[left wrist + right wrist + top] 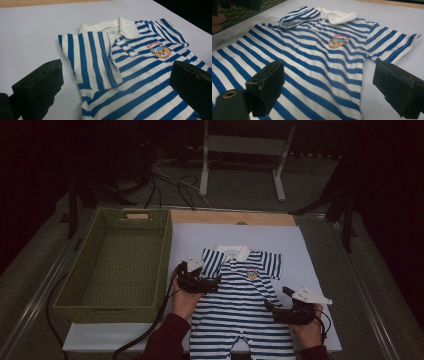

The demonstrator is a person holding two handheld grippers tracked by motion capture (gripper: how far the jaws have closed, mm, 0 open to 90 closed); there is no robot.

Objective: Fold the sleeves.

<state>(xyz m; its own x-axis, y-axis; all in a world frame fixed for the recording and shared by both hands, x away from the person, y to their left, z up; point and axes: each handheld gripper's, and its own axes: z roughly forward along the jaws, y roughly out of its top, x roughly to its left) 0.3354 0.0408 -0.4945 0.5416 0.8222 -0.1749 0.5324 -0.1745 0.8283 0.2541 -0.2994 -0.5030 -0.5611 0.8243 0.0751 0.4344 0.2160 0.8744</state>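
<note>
A small blue-and-white striped romper (242,292) with a white collar and a bear badge lies flat on the white mat (300,250). Its left sleeve (87,60) is folded in over the chest, and the right sleeve (392,45) lies spread out. My left gripper (214,285) hovers open over the garment's left side, jaws wide with nothing between them. At the romper's right edge near the waist, my right gripper (272,304) is open too, its jaws straddling the hem of the body (332,82). The bear badge (160,51) (336,43) faces up.
An empty green woven basket (117,260) stands to the left of the mat, close to the left hand. A wooden strip (232,217) borders the mat's far edge. Cables and a metal stand (245,150) are on the floor beyond the table.
</note>
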